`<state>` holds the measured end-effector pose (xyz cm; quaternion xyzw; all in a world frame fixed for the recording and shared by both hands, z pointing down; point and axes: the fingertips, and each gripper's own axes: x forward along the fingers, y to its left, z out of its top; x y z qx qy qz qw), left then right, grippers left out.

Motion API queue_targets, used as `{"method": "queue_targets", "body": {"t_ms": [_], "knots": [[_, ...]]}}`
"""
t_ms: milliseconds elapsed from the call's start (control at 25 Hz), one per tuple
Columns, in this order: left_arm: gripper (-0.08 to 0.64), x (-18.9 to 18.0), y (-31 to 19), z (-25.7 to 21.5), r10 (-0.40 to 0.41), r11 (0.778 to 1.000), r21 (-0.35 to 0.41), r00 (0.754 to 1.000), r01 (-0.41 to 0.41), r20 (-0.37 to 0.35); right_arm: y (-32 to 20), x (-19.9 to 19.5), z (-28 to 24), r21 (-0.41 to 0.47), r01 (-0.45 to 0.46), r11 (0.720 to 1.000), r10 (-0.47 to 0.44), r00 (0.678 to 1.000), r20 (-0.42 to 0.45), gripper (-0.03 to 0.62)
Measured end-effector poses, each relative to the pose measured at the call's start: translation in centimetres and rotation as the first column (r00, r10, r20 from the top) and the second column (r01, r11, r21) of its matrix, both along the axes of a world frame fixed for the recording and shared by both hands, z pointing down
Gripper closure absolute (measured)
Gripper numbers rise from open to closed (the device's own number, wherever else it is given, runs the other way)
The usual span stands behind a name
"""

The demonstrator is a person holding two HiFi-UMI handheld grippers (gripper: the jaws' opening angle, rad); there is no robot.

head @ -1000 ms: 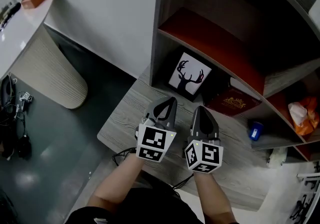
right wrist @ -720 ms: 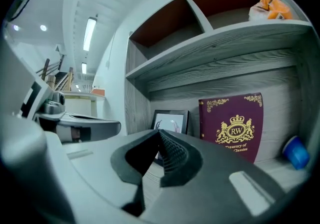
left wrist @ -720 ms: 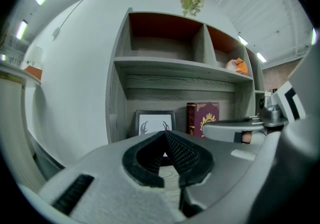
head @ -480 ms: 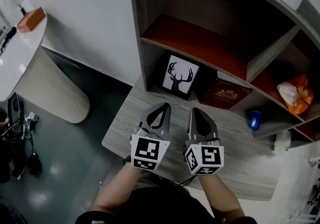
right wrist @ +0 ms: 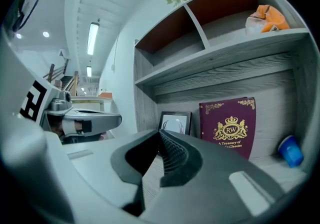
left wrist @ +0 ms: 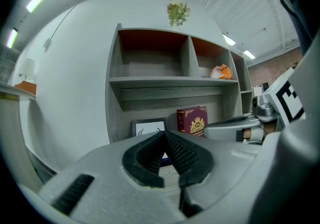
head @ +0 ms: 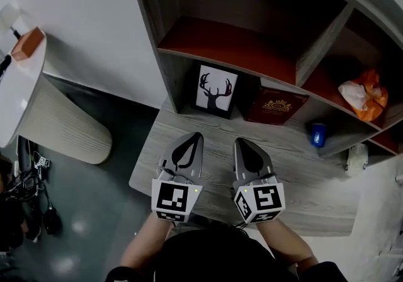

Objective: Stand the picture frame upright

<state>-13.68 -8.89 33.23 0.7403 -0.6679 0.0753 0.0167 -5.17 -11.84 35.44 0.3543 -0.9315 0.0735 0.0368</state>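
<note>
shelf unit (head: 151,29): grey wood with red-brown back panels, open compartments, stands on the back of the desk
desk (head: 302,180): grey wood-grain top, front part bare under the grippers
round table (head: 25,85): white top on a ribbed base, to the left of the desk, small orange box (head: 26,45) on it
cables (head: 31,180): dark tangle on the floor by the round table
left gripper (head: 194,139): held over the front of the desk, tips pointing at the shelf unit, jaws clenched together with nothing in them, well short of the frame
right gripper (head: 239,142): just beside the left one, same heading, jaws also pressed together and empty, not touching anything
book (head: 274,106): maroon cover with gold crest, standing in the bottom compartment at the back, facing out
picture frame (head: 215,89): dark frame, white print with a black deer head, standing upright on the desk inside the bottom compartment, close to the left wall of the shelf unit, just left of the book; cannot tell if it leans on the back panel
orange bag (head: 359,95): crumpled, on the shelf above and right of the book
plant (left wrist: 177,12): small green sprig on top of the shelf unit
blue cup (head: 318,134): small, on the desk right of the book, near the back
</note>
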Motion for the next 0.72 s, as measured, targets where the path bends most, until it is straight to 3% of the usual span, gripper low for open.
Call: {"method": "queue_targets", "body": {"t_ms": [720], "knots": [[0.56, -0.2, 1.9, 2.0, -0.014, 0.998, -0.069, 1.0, 0.013, -0.013, 1.7, 1.1, 1.3, -0.031, 0.012, 0.999, -0.013, 0.999, -0.029, 0.592]]}}
